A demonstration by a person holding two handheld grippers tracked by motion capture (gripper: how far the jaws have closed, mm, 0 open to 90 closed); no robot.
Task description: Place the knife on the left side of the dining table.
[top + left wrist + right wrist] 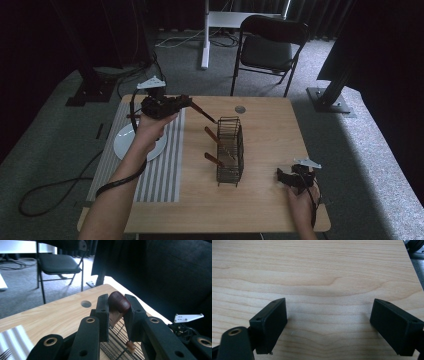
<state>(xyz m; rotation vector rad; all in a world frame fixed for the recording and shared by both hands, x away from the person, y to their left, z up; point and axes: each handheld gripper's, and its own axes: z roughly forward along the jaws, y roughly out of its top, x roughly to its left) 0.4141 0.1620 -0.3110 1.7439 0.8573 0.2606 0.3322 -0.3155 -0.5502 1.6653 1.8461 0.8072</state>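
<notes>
Left gripper [187,102] is raised over the striped mat [162,170], jaws pinched on the dark wooden handle [118,305] of a piece of cutlery. In the left gripper view the rounded handle end sits clamped between the two pads, and the wire basket [230,150] lies just below and ahead of the jaws. From the high view the utensil [204,114] sticks out past the jaw tips toward the basket, its far end near the basket's top rim. Two more wooden-handled utensils [214,147] poke out of the basket's near side. A white plate [122,145] lies beneath the left hand. Right gripper [287,176] rests low on the table [317,270], well off to the far side of the basket, jaws spread with only bare wood between them. Risks, as judged: the grip is at the very end of a rounded handle, so the piece may pivot or slip; its tip could catch on the wires and tip the light basket, which nothing steadies.
</notes>
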